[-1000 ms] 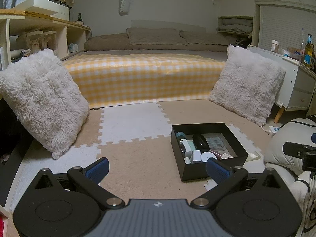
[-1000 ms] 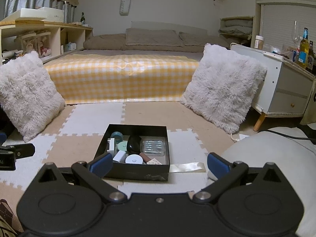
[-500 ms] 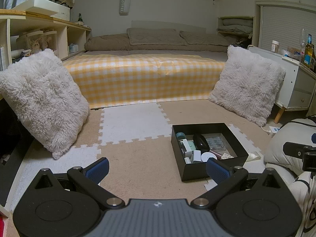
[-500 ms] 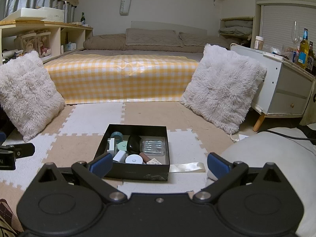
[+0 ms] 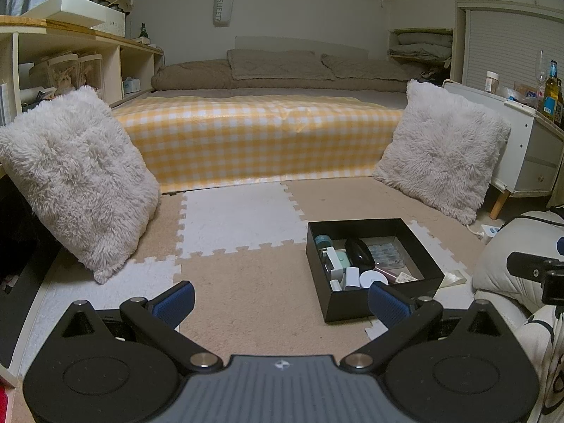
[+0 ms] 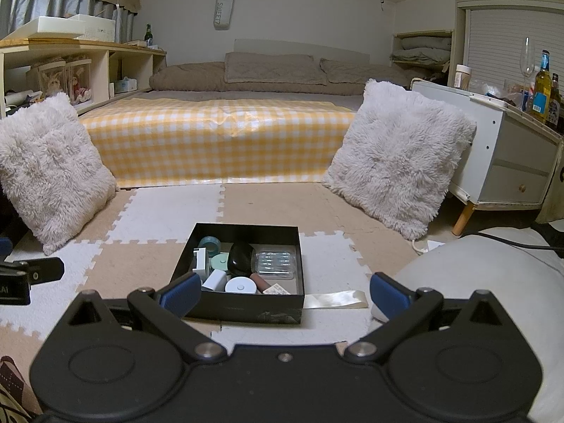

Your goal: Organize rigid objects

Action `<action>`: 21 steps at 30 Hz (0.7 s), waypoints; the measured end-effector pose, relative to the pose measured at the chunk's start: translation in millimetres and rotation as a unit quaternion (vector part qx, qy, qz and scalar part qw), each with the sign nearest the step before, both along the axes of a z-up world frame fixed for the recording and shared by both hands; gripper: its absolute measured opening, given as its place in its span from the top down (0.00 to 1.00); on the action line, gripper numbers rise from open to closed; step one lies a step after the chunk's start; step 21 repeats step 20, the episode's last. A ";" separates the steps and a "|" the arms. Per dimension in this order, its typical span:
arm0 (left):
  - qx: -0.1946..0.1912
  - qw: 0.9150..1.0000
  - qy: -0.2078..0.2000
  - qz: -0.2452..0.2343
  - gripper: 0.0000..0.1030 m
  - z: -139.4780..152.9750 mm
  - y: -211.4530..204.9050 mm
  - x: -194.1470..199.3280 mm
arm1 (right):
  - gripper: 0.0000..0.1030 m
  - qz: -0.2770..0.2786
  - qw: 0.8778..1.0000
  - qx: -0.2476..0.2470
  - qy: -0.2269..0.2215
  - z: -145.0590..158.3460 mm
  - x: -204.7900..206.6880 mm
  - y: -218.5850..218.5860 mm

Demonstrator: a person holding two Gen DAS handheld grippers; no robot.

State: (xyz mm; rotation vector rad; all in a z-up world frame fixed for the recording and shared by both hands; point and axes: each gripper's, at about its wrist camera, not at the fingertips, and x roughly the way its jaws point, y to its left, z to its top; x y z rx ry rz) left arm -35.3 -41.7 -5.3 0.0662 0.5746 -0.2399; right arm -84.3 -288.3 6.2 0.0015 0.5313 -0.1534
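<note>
Black cardboard box [image 6: 243, 305] sits on the foam floor mat [image 5: 246, 289] with the small rigid things already gathered inside: a dark mouse [image 6: 240, 258], a white puck [image 6: 240, 285], a clear blister tray [image 6: 276, 260]. I hold my left gripper [image 5: 280, 303] and right gripper [image 6: 283, 292] back with jaws spread and empty, which would suit either packing finished or sorting about to start
</note>
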 end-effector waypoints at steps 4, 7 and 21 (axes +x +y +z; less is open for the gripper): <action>0.000 1.000 0.000 0.000 0.00 0.0 -0.1 0.0 | 0.00 0.000 1.000 0.000 0.000 0.0 -0.1 0.2; 0.000 1.000 0.000 0.001 0.00 -0.1 -0.2 -0.1 | 0.00 0.000 1.000 0.000 0.000 -0.1 -0.2 0.2; 0.002 1.000 0.002 0.003 0.00 -1.1 1.5 -0.4 | 0.00 0.000 1.000 0.000 -0.001 -0.4 -0.4 0.3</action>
